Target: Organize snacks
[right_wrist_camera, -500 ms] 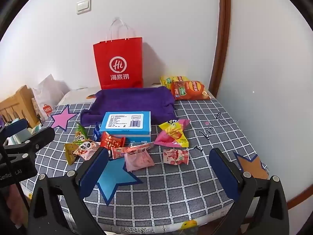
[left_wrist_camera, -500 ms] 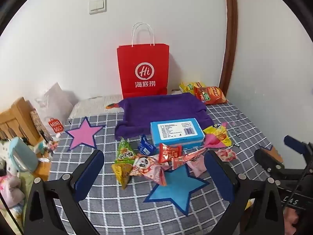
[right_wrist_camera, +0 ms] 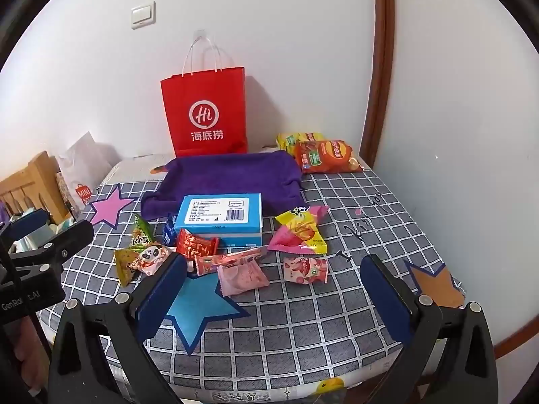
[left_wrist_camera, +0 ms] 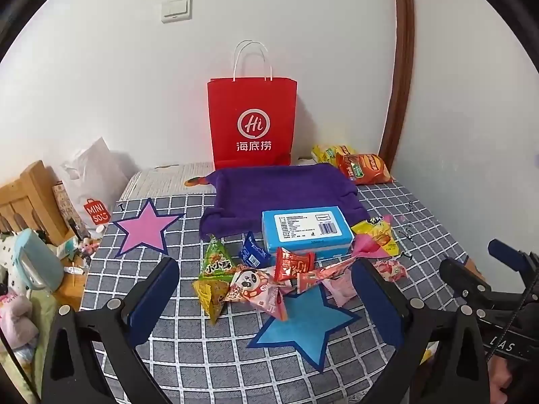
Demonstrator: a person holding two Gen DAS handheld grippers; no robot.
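Several small snack packets lie in a loose heap on the checked bed cover, in front of a blue box. Behind it lies a purple towel, then a red paper bag against the wall. Two chip bags lie at the back right. My left gripper is open and empty, above the heap's near side. My right gripper is open and empty, above the pink packets; it also shows in the left wrist view.
Paper stars lie on the cover: blue, pink, orange. A wooden headboard, a white Miniso bag and clutter stand left. White walls close the back and right. The bed's front edge is near.
Both grippers have shifted slightly; the view sits a little closer to the snacks. Nothing on the bed has moved.
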